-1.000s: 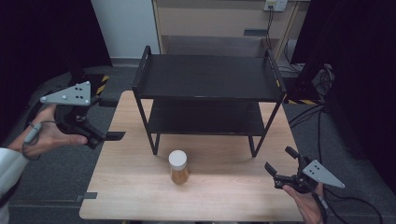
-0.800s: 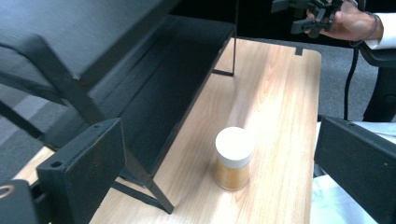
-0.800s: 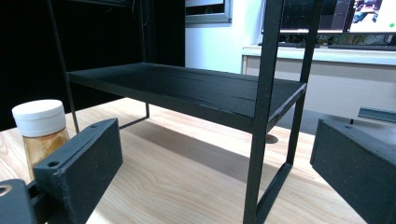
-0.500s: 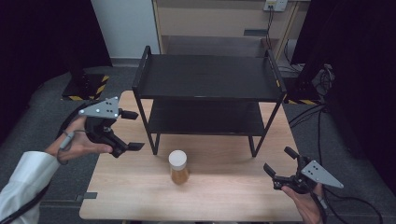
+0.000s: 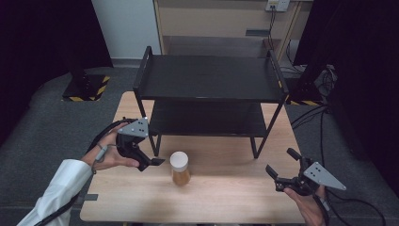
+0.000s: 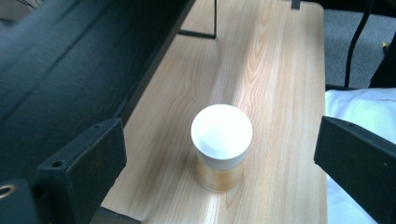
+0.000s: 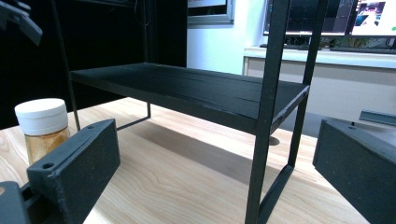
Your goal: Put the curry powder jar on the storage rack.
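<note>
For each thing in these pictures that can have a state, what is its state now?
Small amber jar with a white lid: upright on the wooden table, lid on, not held.
Black two-tier metal shelf: standing, both tiers bare.
Left gripper: open, jaws on either side of the jar line, not touching it.
Right gripper: open, holding nothing.

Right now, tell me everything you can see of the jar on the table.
The jar is a small round container with a wide white lid and clear walls showing a golden-amber content, which fills what shows of it below the lid. It stands upright, lid on, on the light wooden table, just in front of the black two-level shelf rack, near its front left leg. Nothing touches it but the table. The left gripper has its jaws wide apart close to the jar's left, aimed at it.
</note>
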